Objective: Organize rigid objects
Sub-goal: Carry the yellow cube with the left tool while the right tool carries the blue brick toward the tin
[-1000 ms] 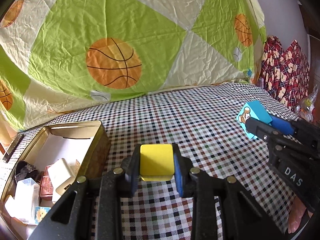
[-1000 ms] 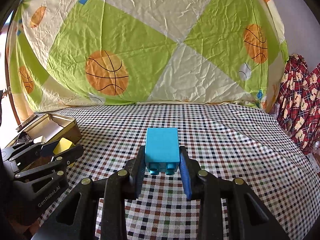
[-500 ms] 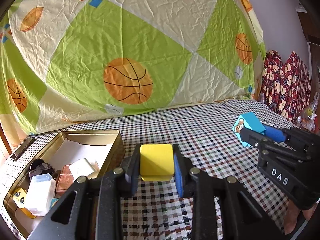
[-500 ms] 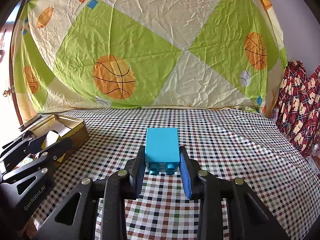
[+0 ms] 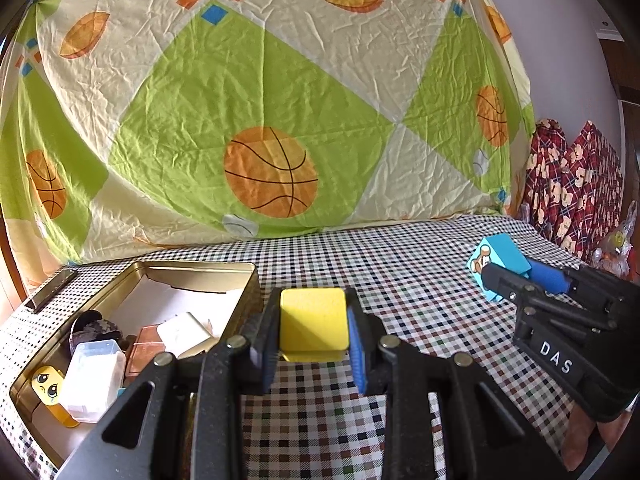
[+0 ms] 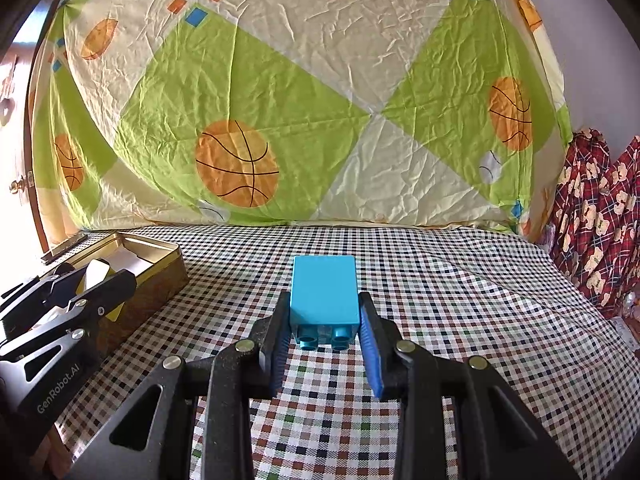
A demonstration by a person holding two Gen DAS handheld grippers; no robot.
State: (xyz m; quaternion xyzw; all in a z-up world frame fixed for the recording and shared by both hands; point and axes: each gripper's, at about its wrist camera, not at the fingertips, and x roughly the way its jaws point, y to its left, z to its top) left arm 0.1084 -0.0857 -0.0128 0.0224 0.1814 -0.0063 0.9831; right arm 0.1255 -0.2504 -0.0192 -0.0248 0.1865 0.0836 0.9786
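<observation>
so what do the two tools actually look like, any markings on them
Both tools are black plastic linkages with silver rivets at the pivots and blue ribbed pads on the fingers. The left tool carries pale "GenRobot.AI" lettering on its side, read in the right wrist view. The right tool bears a black label with white letters "DAS". No cables or sleeves show.

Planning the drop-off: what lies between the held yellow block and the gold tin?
Nothing: in the left wrist view, only bare checkered cloth separates yellow block from gold tin.

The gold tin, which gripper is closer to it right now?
Left. The left gripper, holding a yellow block, sits right beside the tin; the right gripper, holding a blue block, is farther off over the checked cloth.
</observation>
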